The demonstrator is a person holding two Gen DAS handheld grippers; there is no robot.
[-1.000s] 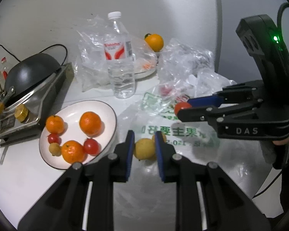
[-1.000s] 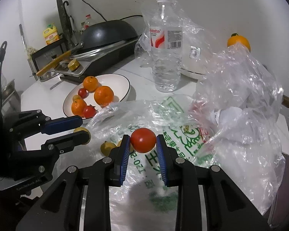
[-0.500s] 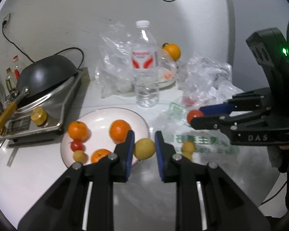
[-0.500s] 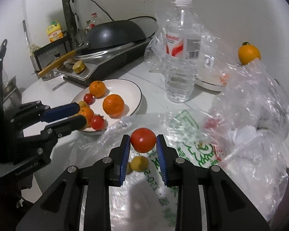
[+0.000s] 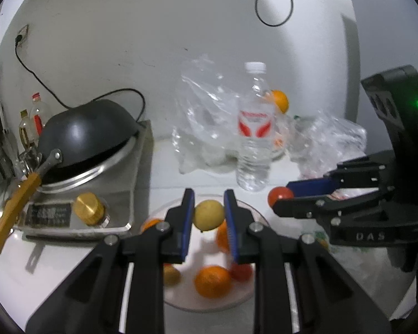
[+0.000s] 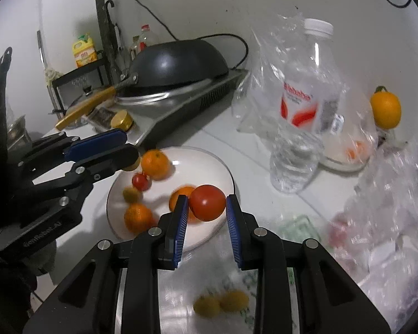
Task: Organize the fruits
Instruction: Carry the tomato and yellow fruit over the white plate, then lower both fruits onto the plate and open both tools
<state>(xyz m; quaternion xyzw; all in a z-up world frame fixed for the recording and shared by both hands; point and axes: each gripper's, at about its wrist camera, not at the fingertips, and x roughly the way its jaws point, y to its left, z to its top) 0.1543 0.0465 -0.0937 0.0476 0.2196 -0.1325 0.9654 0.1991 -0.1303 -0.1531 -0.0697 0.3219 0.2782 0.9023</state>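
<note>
You were mid-carry: your left gripper [image 5: 209, 217] was clamped on a yellow fruit [image 5: 209, 215] above the plate [image 6: 223, 172], and your right gripper [image 6: 206, 206] pinched a tomato [image 6: 207, 202] at its near edge. Next probably called for lowering and releasing both gently.

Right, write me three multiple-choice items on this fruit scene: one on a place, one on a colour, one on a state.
1. Where is the black wok?
A. on the cooker
B. on the plate
C. in a bag

2. What colour is the fruit in the left tongs?
A. red
B. yellow
C. purple

3. How are the right tongs?
A. wide open, empty
B. shut on the tomato
C. shut on the bottle

Answers: 1 A, the wok sits upside down on the steel cooker; 2 B, a yellow fruit sits between the pads; 3 B, both pads press the red tomato.
</note>
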